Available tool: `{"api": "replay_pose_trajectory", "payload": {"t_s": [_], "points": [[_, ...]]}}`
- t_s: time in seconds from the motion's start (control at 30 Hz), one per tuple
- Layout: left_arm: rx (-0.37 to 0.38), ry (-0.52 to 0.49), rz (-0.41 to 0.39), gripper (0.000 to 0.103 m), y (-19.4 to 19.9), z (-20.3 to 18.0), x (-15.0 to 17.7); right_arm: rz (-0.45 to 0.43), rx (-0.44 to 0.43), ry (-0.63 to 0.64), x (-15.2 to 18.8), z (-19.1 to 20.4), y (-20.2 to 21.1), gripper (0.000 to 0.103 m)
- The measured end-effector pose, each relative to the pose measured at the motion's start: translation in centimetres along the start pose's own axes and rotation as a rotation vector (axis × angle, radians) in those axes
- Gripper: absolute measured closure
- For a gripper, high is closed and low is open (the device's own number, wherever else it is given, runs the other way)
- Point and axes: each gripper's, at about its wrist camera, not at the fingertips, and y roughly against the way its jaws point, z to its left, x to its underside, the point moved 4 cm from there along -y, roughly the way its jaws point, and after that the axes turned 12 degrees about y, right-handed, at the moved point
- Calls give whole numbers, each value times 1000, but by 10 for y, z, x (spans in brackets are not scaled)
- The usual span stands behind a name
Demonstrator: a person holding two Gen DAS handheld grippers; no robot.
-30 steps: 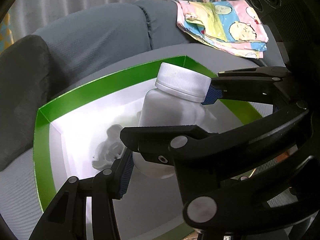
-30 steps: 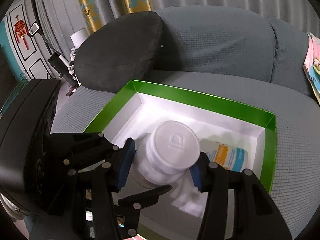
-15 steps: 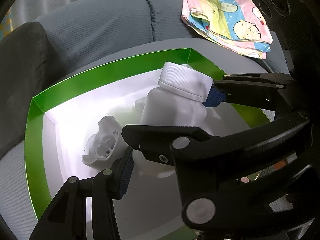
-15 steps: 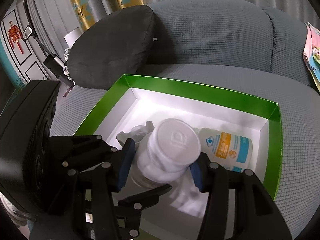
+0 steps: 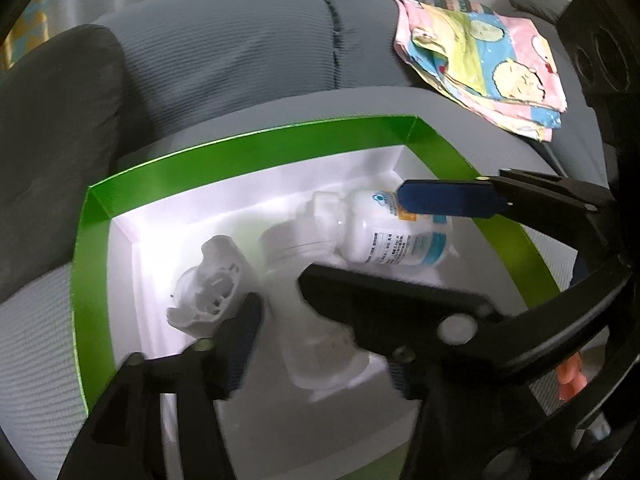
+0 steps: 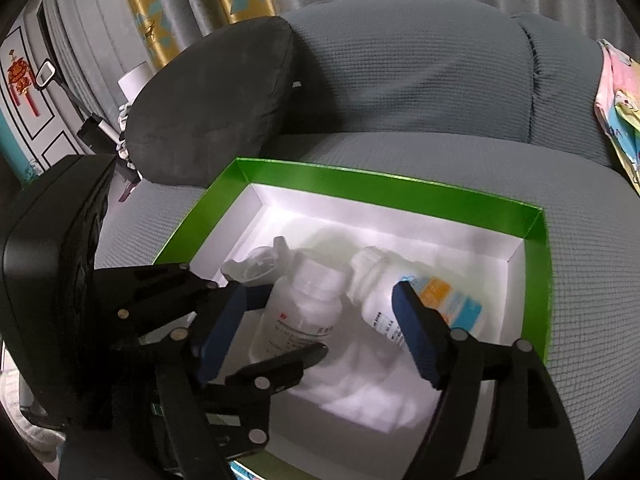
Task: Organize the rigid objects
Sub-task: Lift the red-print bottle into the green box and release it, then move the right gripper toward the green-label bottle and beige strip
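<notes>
A green box point(image 6: 536, 240) with a white inside sits on the seat of a grey sofa point(image 6: 400, 92), and both grippers hang over it, pointing down into it. The left gripper point(image 5: 344, 264) has just been opening its jaws, which now stand spread; a plain white bottle point(image 5: 320, 320) lies between them on the box floor, and the blue pads are clear of it. The right gripper point(image 6: 320, 320) has likewise just been opening, and its jaws are spread wide on either side of the same white bottle point(image 6: 304, 308) without pressing on it. The bottle lies on its side near the middle of the box, its cap toward the far wall, and looks slightly blurred in the left wrist view. Just beside it lies a second white bottle with an orange and blue label point(image 6: 436, 300), also on its side, nearer the right wall of the box. On the other side lies a small white plastic part point(image 5: 208, 288) close to the left wall. A dark cushion point(image 6: 216, 104) leans against the sofa back, and a folded cartoon-print cloth point(image 5: 480, 60) rests on the sofa well apart from the box.
</notes>
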Motion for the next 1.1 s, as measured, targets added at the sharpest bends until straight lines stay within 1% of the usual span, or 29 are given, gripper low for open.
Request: {"api": "replay_pose_trajectory", "payload": {"t_s": [0.03, 0.07, 0.13, 0.2, 0.3, 0.4, 0.47, 0.6, 0.77, 0.83, 0.93, 1.1], "points": [[-14, -3, -11, 26, 2, 0, 0, -9, 5, -5, 0, -1, 4, 24], [-36, -9, -30, 20, 6, -1, 0, -17, 8, -9, -1, -2, 7, 24], [-52, -15, -58, 19, 15, -2, 0, -35, 29, -20, 1, -5, 17, 21], [-72, -17, -82, 19, 22, -2, -2, -59, 40, -38, 2, -8, 29, 21], [-109, -26, -140, 19, 41, -4, -2, -97, 64, -63, 5, -12, 50, 19], [-112, -29, -174, 19, 58, -5, 0, -123, 90, -71, 10, -12, 71, 10], [-111, -19, -191, 19, 70, -3, 4, -128, 104, -64, 15, -7, 84, 8], [-115, 2, -193, 18, 93, 5, 16, -103, 109, -42, 29, 9, 105, 2], [-142, 46, -184, 18, 119, 25, 45, -69, 123, -12, 52, 31, 121, 1], [-159, 73, -172, 18, 127, 36, 59, -46, 108, -1, 63, 41, 124, 1], [-159, 111, -142, 18, 132, 50, 80, -30, 80, 4, 78, 56, 127, 1], [-195, 174, -104, 18, 140, 79, 119, 0, 27, 32, 97, 84, 124, 1]]}}
